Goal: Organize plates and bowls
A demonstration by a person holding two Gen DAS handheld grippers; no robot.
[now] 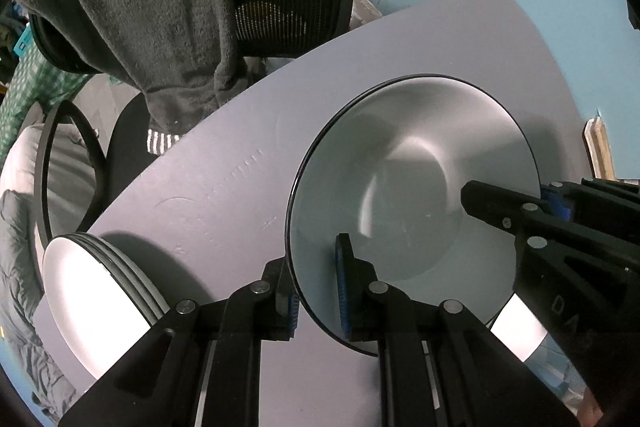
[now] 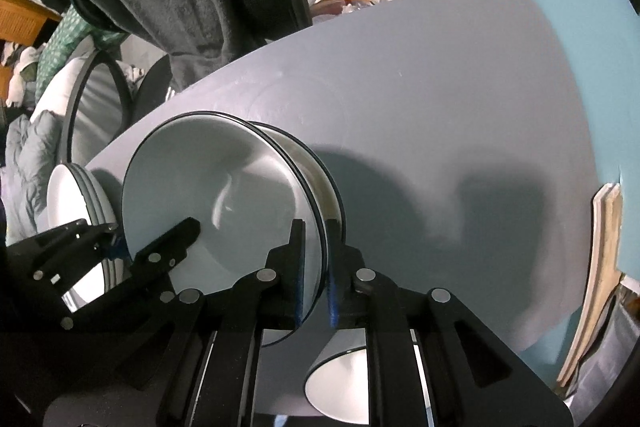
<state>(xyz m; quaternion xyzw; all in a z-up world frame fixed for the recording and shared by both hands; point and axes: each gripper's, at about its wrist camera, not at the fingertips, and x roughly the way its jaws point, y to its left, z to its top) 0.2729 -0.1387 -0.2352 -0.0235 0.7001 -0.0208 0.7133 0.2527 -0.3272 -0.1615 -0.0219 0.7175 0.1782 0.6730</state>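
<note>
We are pinching the bowl's rim with the left gripper and right gripper, above the desk.

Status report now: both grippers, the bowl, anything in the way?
Left gripper and right gripper shut on top bowl rim, opposite sides. Bowl sits on bowl stack. Plate stack beside, apart. Nothing blocking.

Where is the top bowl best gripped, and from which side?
By its thin rim, from above. The top bowl is wide, with a smooth sloping wall, so only the lip fits between fingers. The left gripper and right gripper pinch opposite edges, one finger inside and one outside. It sits over another bowl, so low side access looks blocked.
</note>
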